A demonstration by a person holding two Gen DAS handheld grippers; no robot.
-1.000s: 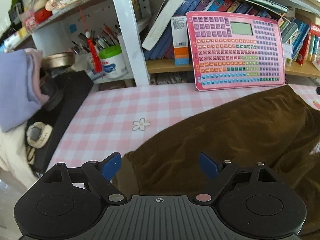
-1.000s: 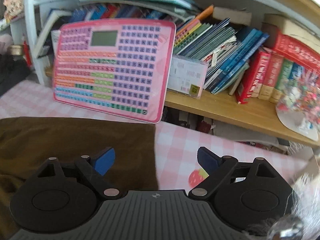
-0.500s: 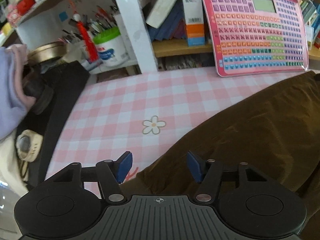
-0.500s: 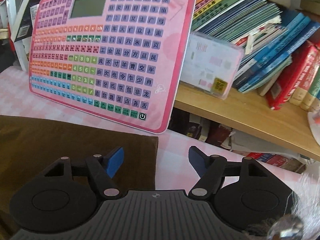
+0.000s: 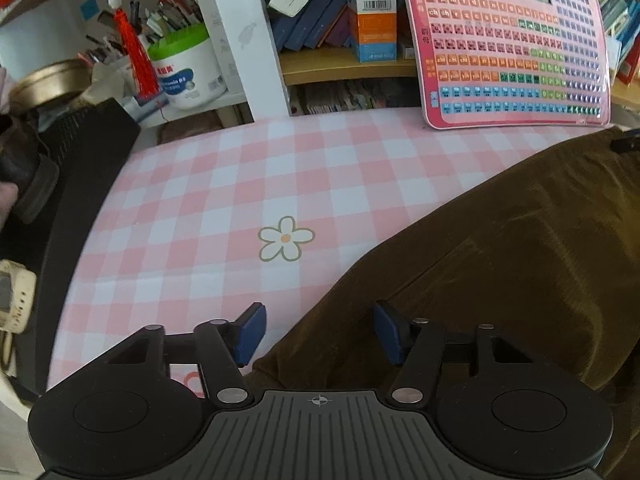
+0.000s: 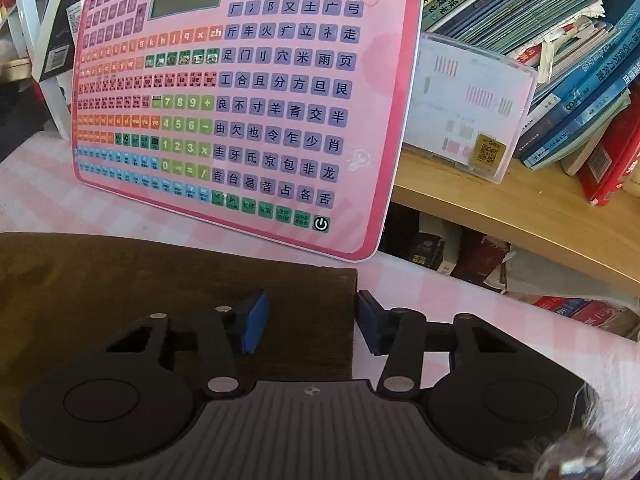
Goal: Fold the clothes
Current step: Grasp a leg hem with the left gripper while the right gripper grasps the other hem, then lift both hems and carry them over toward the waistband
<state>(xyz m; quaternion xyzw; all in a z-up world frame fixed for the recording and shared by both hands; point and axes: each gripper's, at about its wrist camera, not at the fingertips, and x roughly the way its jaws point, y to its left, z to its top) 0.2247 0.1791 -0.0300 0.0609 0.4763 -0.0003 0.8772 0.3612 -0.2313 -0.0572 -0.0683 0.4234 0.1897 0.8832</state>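
Observation:
A dark brown garment point(image 5: 520, 264) lies spread on the pink checked tablecloth point(image 5: 224, 200). In the left wrist view its near left edge runs between the blue pads point(image 5: 250, 334) of my left gripper point(image 5: 320, 334). Those jaws are closing and stand apart, not pressing the cloth. In the right wrist view the garment point(image 6: 140, 280) fills the lower left, and its far right corner lies between the pads point(image 6: 252, 326) of my right gripper point(image 6: 311, 324). These jaws are also closing, with a gap left around the fabric's edge.
A pink learning keyboard point(image 6: 240, 100) leans on the bookshelf point(image 6: 520, 208) just behind the garment. A white shelf post point(image 5: 248, 40), a pen tub point(image 5: 188, 68) and a black object point(image 5: 80, 168) stand at the table's left. A flower print point(image 5: 286, 238) marks bare cloth.
Both grippers have come down and forward onto the garment's edges. Their jaws have narrowed from wide open to about half, with cloth now between the pads.

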